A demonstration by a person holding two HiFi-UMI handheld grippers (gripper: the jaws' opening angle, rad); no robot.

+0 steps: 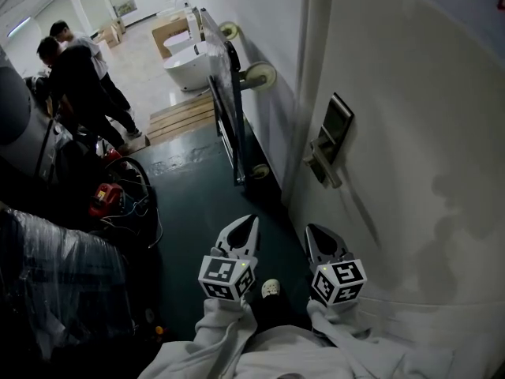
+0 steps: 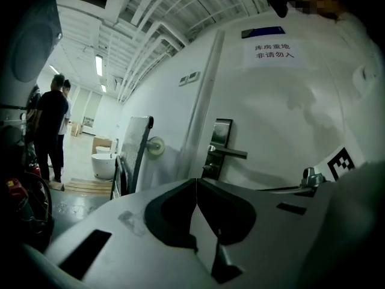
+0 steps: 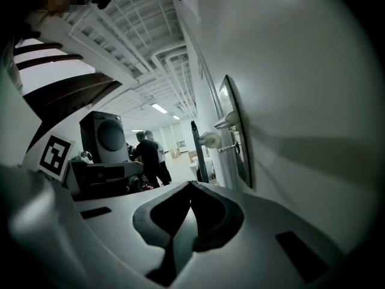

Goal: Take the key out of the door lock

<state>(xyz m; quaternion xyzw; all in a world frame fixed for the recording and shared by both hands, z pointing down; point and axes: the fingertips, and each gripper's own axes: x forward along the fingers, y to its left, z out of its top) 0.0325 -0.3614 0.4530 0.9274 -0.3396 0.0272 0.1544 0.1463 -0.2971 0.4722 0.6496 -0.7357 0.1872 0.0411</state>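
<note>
Right tool (image 1: 316, 231) closed, door lock (image 1: 338, 125) ahead, apart

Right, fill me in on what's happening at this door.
A person holds a gripper in each hand beside a white door. The left gripper and the right gripper both sit low, apart from the door lock and its lever handle. Each has its jaws together with nothing between them. Neither touches the lock, and no key can be made out at this size. Two people stand farther down the hall.
</note>
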